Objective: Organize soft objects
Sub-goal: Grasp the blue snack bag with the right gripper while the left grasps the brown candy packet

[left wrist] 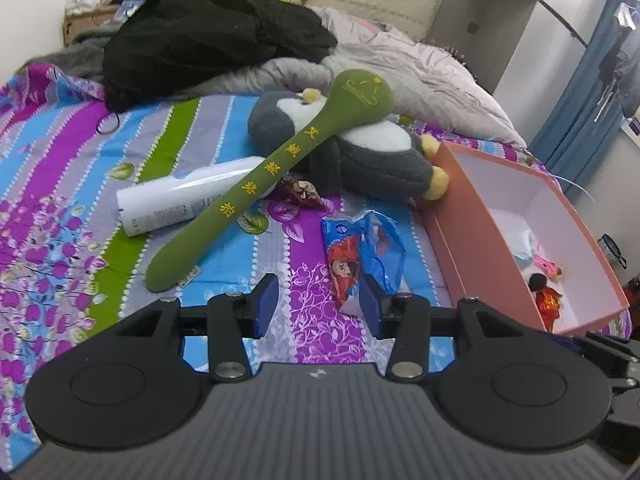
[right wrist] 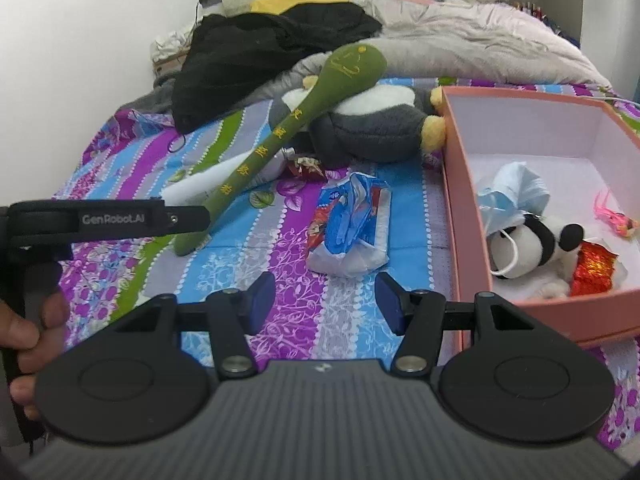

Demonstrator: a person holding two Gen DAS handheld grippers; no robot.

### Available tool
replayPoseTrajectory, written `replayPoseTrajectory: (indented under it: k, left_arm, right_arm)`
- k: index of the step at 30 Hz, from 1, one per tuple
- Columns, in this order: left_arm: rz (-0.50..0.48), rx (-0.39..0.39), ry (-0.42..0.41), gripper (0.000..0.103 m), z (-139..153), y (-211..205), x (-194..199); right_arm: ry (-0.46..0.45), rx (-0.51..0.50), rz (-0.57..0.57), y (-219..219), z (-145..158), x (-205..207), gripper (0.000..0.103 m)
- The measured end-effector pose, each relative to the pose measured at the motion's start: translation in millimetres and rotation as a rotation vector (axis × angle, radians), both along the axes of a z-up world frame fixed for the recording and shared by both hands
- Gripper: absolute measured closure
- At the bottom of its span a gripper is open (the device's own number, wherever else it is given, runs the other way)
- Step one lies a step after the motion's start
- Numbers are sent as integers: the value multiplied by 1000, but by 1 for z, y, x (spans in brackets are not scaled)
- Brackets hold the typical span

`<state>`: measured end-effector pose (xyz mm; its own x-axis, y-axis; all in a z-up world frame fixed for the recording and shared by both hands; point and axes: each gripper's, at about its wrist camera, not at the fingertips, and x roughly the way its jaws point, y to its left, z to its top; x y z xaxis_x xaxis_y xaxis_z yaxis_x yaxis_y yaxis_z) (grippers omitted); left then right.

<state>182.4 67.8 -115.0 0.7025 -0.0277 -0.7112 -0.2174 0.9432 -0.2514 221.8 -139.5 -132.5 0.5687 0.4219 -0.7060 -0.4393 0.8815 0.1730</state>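
Both tongs, left (left wrist: pixel 318 304) and right (right wrist: pixel 326 300), agape, empty; one pink box (right wrist: pixel 452 184); two plush toys: penguin (right wrist: pixel 372 128), dog (right wrist: pixel 528 248).

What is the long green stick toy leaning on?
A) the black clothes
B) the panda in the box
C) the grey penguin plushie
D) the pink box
C: the green stick toy rests its round head on the grey penguin plushie, apart from the pink box and the black clothes.
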Motion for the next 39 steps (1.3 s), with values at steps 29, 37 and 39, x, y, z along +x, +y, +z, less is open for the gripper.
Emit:
replayPoseTrajectory:
  k: [29, 37, 39]
  left_arm:
    - [287, -513, 32, 53, -142, 62, 192]
    - [420, -585, 18, 54, -156, 69, 210]
    - [433, -585, 12, 54, -155, 67, 214]
  right_arm:
    - [136, -45, -33, 49, -91, 129, 47]
    - [169, -58, 7, 53, -103, 135, 71]
    - [171, -54, 16, 52, -102, 135, 76]
